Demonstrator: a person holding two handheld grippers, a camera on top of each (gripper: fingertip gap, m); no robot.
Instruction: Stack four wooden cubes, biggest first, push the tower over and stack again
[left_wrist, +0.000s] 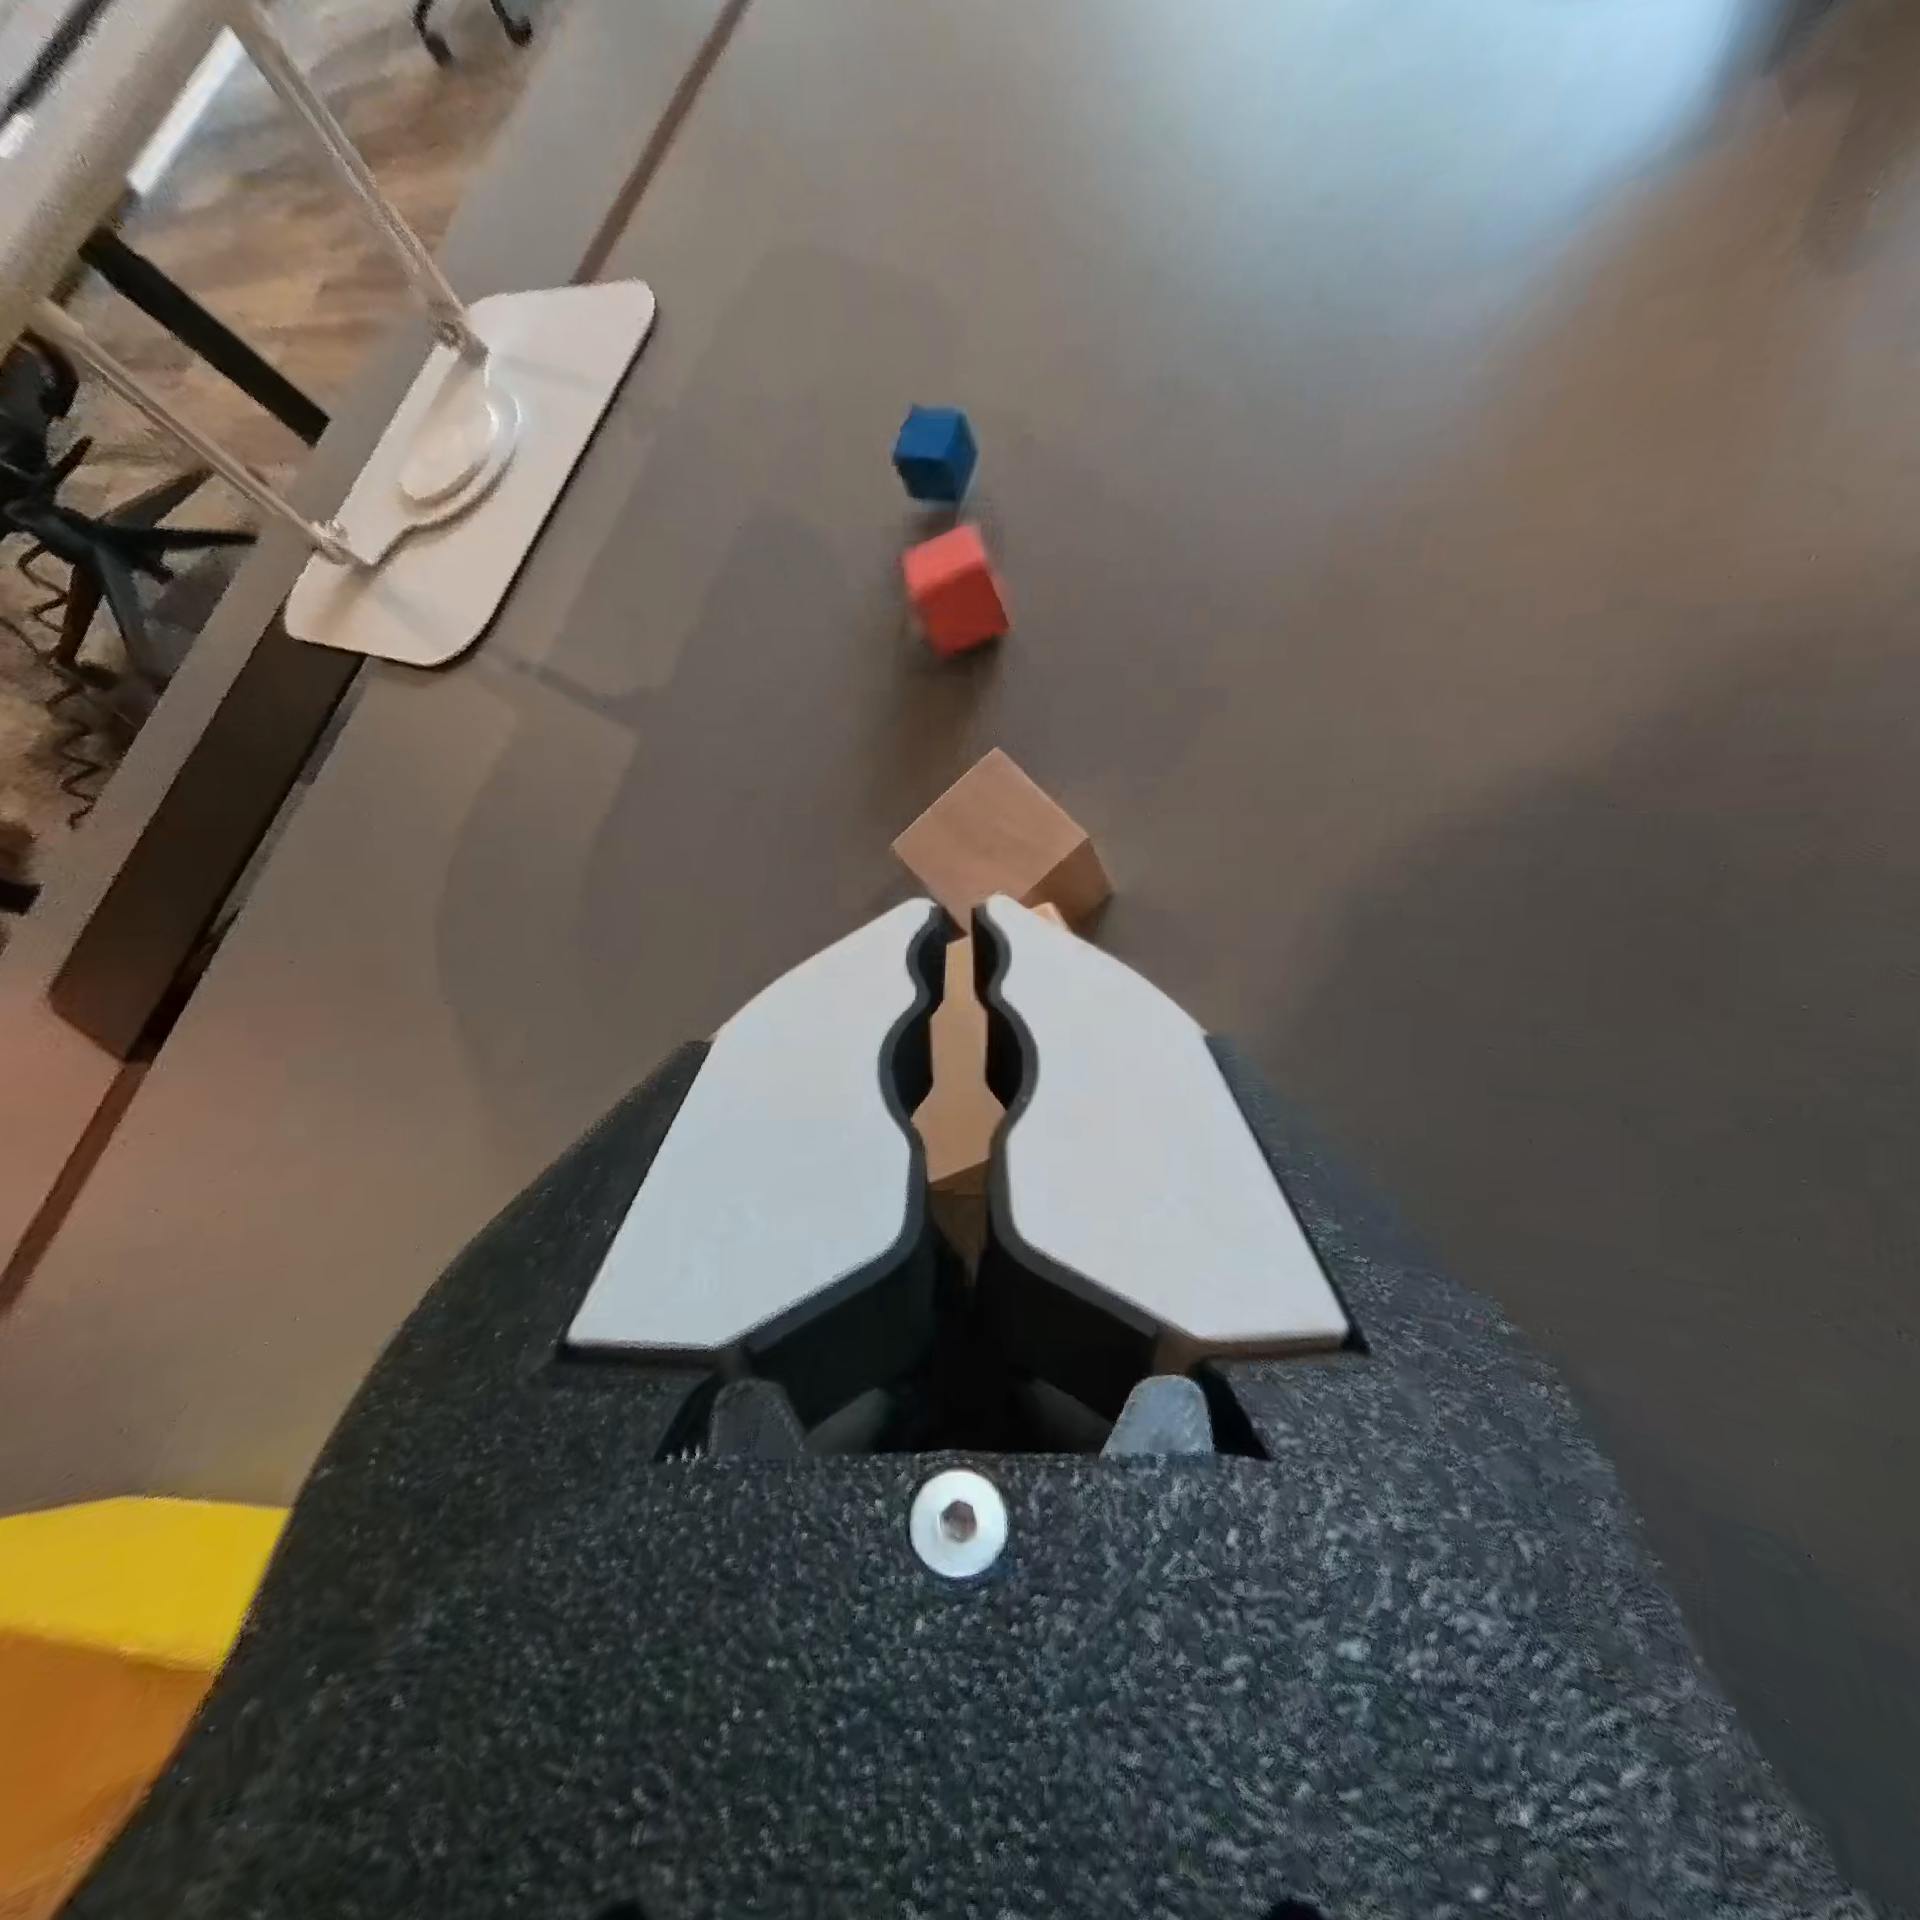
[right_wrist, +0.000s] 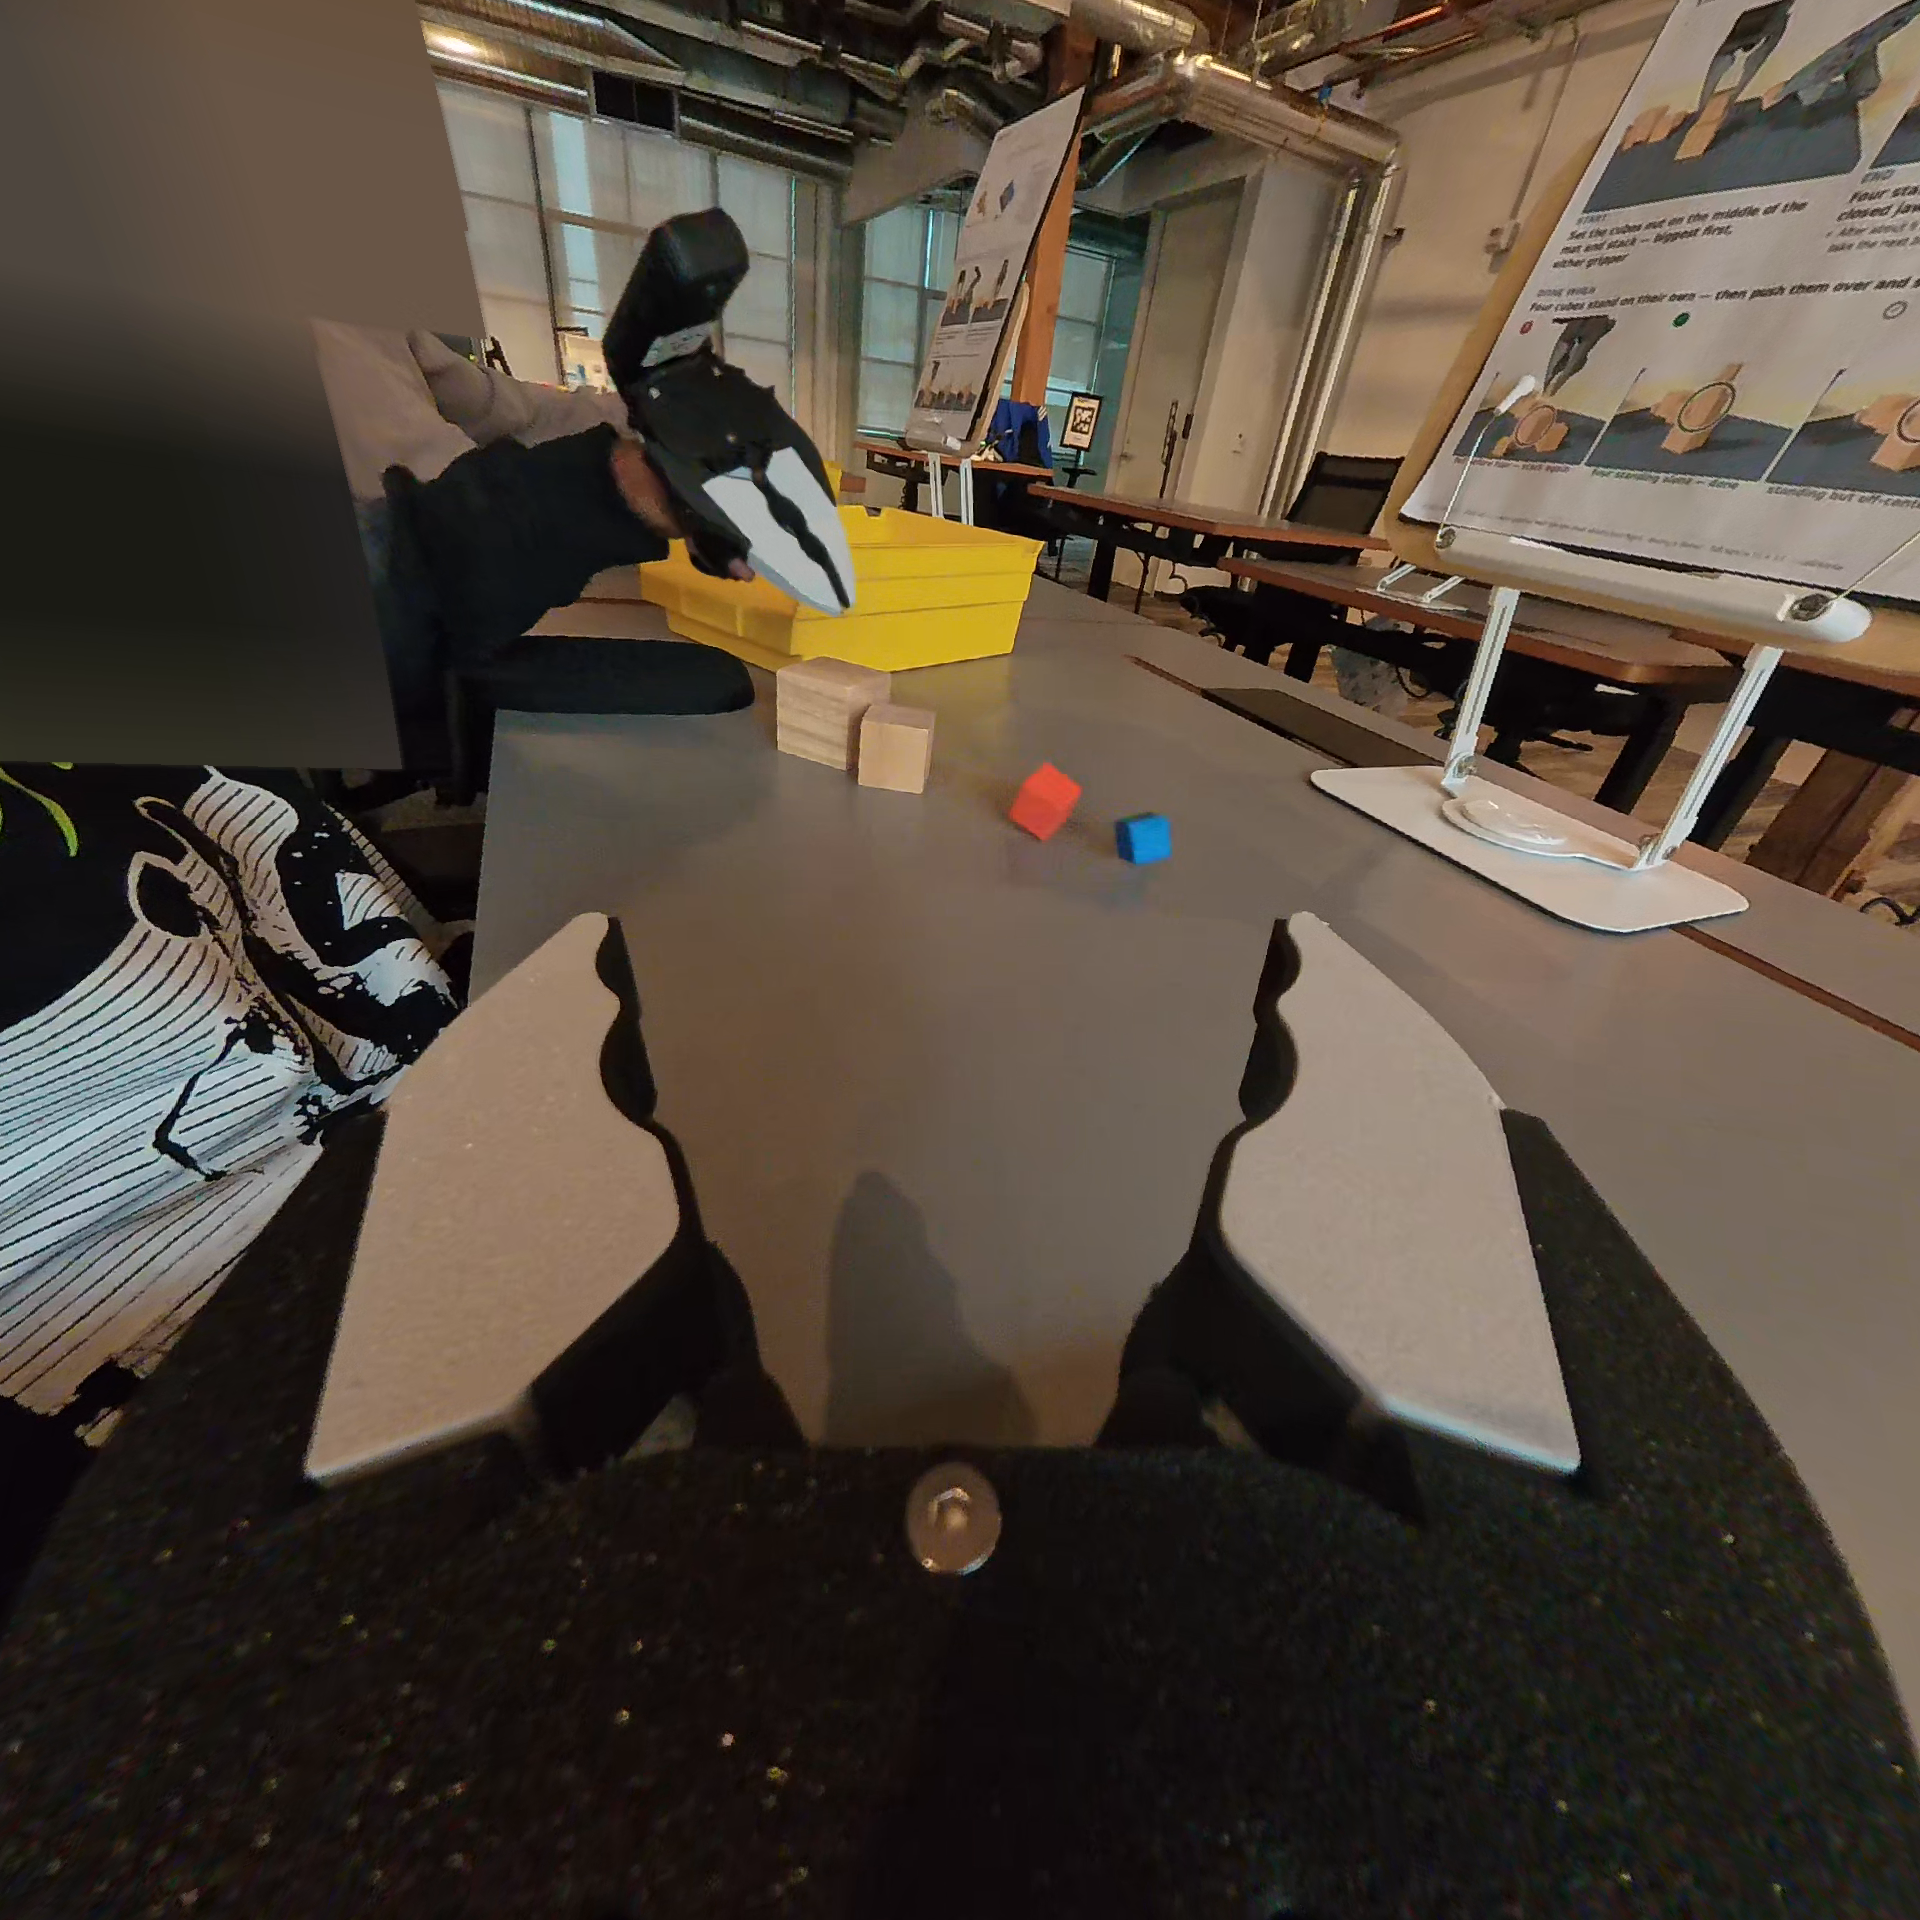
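Note:
Four cubes lie apart on the grey table (right_wrist: 935, 1039). The big wooden cube (right_wrist: 826, 712) touches the medium wooden cube (right_wrist: 896, 746). The red cube (right_wrist: 1044, 800) looks tilted, and the small blue cube (right_wrist: 1143, 836) sits beside it. My left gripper (right_wrist: 826, 587) is shut and empty, a little above the big cube. In the left wrist view my left gripper (left_wrist: 961, 914) hides most of the big cube (left_wrist: 956, 1049). Beyond it lie the medium cube (left_wrist: 992, 842), the red cube (left_wrist: 956, 587) and the blue cube (left_wrist: 935, 452). My right gripper (right_wrist: 945, 925) is open and empty, well short of the cubes.
A yellow tray (right_wrist: 914, 592) stands just behind the wooden cubes. A white stand (right_wrist: 1538, 831) holding a poster board sits on the table right of the blue cube, and shows in the left wrist view (left_wrist: 468, 468). A person sits at the left table edge.

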